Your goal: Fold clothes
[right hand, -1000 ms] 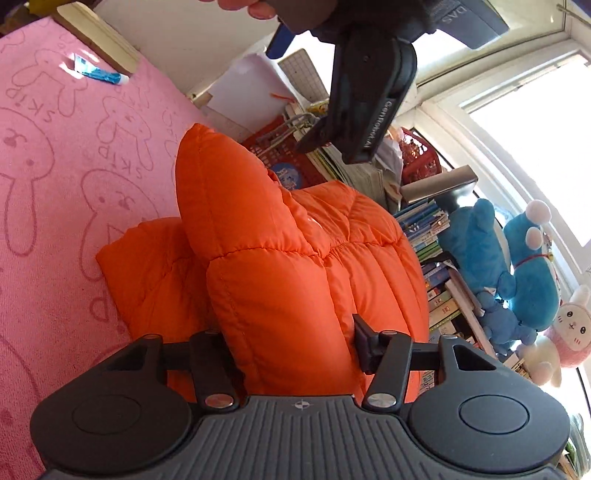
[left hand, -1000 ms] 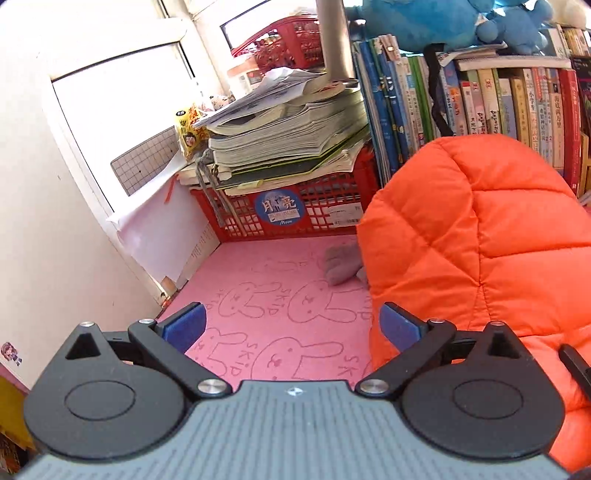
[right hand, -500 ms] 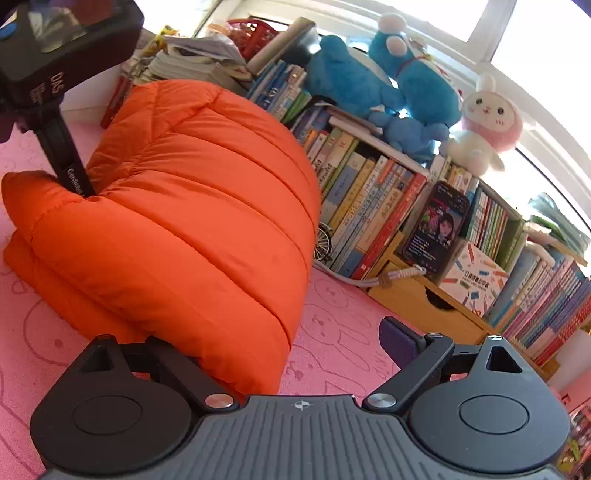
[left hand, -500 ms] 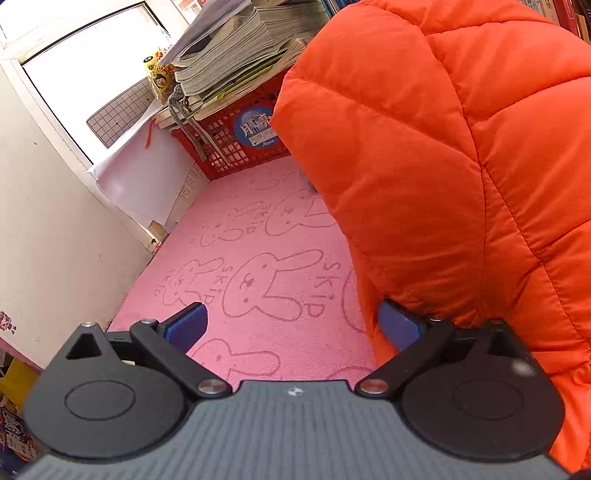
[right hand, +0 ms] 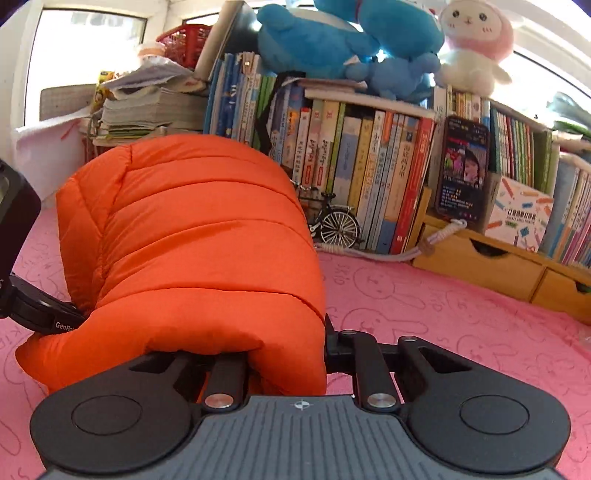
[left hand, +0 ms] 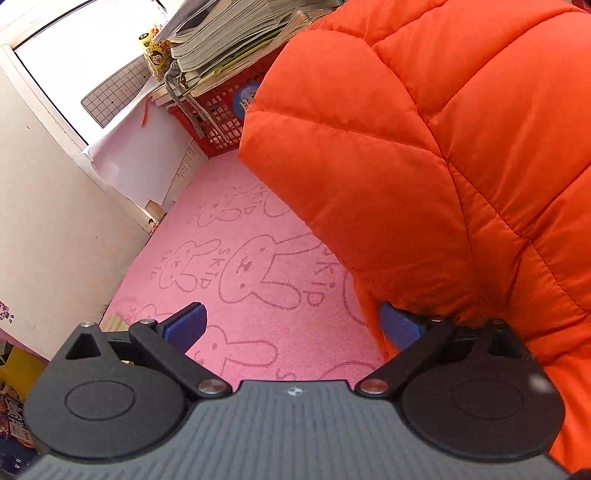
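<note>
The orange puffer jacket (right hand: 192, 236) lies bunched in a rounded heap on the pink rabbit-print mat (right hand: 443, 314), its far side close to the row of books (right hand: 369, 177) along the back. In the right wrist view the heap fills the left and middle, and its near right corner comes right down to the right gripper (right hand: 288, 354). That gripper's jaws have just been closing, and the quilted fabric sits between them: the near fold bulges over the left finger and hides it (only its linkage shows), while the right finger presses against the cloth's right edge, so it is pinching the jacket.

The left gripper (left hand: 291, 326) stands spread wide, with bare mat between its blue pads (left hand: 184, 326). The jacket rises to the right of it and far over it; the right pad sits against the foot of the heap, the fabric bulging over that finger, while the left pad is clear of the cloth. Nothing is clamped there. From the right wrist view the left gripper's black body shows at the heap's left edge, low against the fabric.

Far left stands a red crate (left hand: 218, 110) under stacked papers (left hand: 229, 33).
</note>
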### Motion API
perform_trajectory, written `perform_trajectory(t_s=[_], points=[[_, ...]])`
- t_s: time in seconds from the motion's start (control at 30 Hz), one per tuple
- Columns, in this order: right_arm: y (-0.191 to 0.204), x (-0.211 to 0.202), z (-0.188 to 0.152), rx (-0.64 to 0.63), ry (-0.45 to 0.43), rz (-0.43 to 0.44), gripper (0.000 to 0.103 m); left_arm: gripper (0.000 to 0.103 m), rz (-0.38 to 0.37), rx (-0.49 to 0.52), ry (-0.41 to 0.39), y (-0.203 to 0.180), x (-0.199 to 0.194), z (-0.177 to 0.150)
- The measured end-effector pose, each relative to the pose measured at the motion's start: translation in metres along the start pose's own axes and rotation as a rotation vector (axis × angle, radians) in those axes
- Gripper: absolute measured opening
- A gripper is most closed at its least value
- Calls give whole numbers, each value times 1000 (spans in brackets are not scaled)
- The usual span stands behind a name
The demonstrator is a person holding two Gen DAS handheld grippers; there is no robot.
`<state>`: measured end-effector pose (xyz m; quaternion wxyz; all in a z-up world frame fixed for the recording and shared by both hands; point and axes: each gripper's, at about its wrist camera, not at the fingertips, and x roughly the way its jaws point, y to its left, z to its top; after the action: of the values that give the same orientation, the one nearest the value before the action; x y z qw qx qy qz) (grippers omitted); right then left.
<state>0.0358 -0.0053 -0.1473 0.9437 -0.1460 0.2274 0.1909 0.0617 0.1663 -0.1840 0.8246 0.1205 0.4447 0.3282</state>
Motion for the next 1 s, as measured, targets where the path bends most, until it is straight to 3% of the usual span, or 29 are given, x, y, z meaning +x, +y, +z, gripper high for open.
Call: perform_trajectory(t_s=[0.17,0.43,0.63,0.83,0.87,0.93,1.0], points=[[-5,-37,1,-56,13,-33,14,99,-61,83,-25,-8,-30,-9],[-49,-111,-15,-30,133,-127,14,98,-224,253,-69,-40,-96,-50],[-77,-151,-62,0,282,-160,14,98,-305,357,-97,-66,-123,-79],[-94,-152,-102,100,438,-95,21,99,-331,362,-73,-69,-118,-83],[-95,-154,-103,103,452,-87,27,99,-333,358,-67,-68,-116,-83],[-99,-165,-98,83,461,-94,49,99,-337,345,-56,-67,-114,-83],[-103,-179,-92,56,466,-106,79,99,-340,332,-53,-66,-114,-84]])
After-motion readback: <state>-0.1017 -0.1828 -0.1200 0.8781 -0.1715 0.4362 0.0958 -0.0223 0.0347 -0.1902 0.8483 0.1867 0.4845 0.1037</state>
